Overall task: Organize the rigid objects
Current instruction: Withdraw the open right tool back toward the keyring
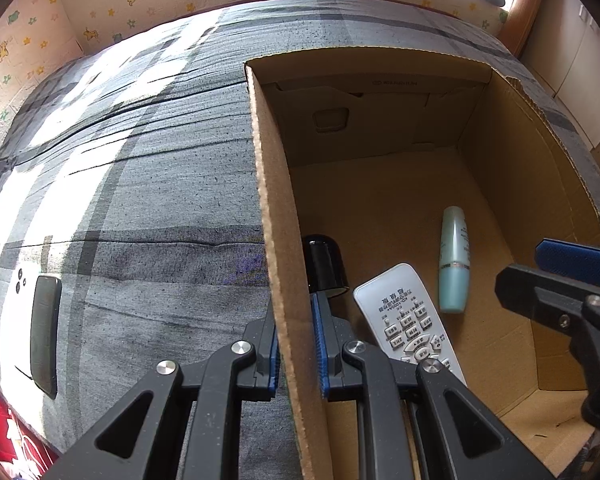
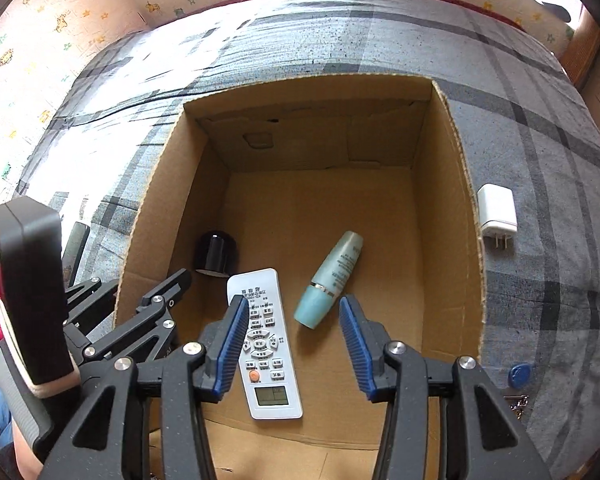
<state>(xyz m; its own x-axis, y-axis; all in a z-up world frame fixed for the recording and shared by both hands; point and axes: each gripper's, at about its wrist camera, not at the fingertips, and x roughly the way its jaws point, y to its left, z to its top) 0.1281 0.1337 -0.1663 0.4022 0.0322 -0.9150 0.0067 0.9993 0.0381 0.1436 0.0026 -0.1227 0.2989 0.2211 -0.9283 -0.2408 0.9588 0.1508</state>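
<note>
While the box (image 1: pixel 278 240) wall is clamped by the left gripper (image 1: pixel 296 344), the right gripper (image 2: pixel 294 340) is held released above the remote (image 2: pixel 264 344), which is laid inside beside the bottle (image 2: pixel 328 280) and black cap (image 2: pixel 216 252).

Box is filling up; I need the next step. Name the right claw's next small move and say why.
Probably swing the right claw out over the box wall toward the white charger. It hangs open and empty above the remote and bottle already inside, while the charger lies outside on the bedcover.
</note>
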